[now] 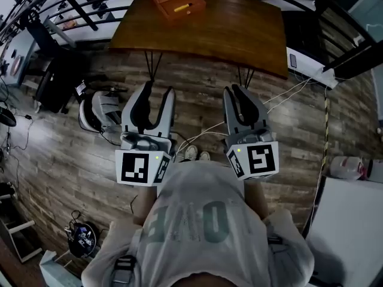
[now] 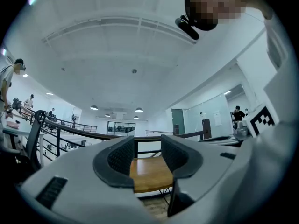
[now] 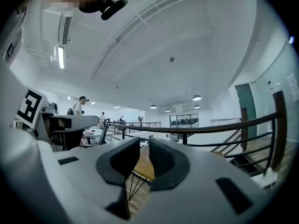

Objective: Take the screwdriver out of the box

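An orange-brown box stands open at the far edge of the dark wooden table. A yellow-handled screwdriver lies in it. Both grippers hover over the floor, well short of the table, and point toward it. My left gripper is open with a wide gap and nothing between its jaws. My right gripper has its jaws only a narrow way apart, also empty. In the left gripper view the tabletop shows through the left gripper. The right gripper frames a sliver of the table.
Black railings run behind and to the left of the table. A white and grey object and cables lie on the plank floor. A white cabinet stands at the right. People stand far off in both gripper views.
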`<state>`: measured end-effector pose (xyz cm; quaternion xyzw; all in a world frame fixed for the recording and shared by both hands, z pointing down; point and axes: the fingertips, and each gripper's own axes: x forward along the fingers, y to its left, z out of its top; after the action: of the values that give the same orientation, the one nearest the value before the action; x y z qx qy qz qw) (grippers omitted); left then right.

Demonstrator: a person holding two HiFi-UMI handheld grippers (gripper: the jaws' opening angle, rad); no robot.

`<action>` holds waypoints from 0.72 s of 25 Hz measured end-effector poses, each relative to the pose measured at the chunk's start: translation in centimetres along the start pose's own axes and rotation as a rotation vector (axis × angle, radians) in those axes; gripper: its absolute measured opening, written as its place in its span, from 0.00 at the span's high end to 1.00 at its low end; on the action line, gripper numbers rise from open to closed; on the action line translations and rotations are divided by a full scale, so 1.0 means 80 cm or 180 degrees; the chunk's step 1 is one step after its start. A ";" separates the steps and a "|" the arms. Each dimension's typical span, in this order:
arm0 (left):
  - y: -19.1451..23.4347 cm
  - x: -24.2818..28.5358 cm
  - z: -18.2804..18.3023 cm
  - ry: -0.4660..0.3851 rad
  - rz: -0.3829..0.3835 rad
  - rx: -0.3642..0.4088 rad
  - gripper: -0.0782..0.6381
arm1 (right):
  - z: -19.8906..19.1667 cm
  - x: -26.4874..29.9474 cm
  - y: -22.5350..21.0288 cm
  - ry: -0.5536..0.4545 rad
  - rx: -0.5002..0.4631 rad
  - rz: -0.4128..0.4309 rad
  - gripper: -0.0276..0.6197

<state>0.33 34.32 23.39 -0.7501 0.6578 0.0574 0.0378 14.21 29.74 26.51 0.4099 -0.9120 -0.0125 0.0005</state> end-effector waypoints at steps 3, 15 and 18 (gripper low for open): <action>-0.008 0.001 -0.004 0.0012 0.0029 -0.0010 0.65 | -0.001 -0.014 -0.015 -0.0041 0.0094 -0.0030 0.85; -0.003 0.049 -0.050 0.0040 0.0047 -0.0106 0.65 | -0.047 0.001 -0.067 0.0101 0.0038 -0.0145 0.85; 0.005 0.074 -0.069 0.0022 0.0011 -0.0088 0.65 | -0.069 0.028 -0.082 0.0115 0.0067 -0.0165 0.85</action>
<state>0.87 27.69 28.10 -0.7496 0.6583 0.0638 0.0250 17.70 23.61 31.85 0.4335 -0.9010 0.0044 0.0122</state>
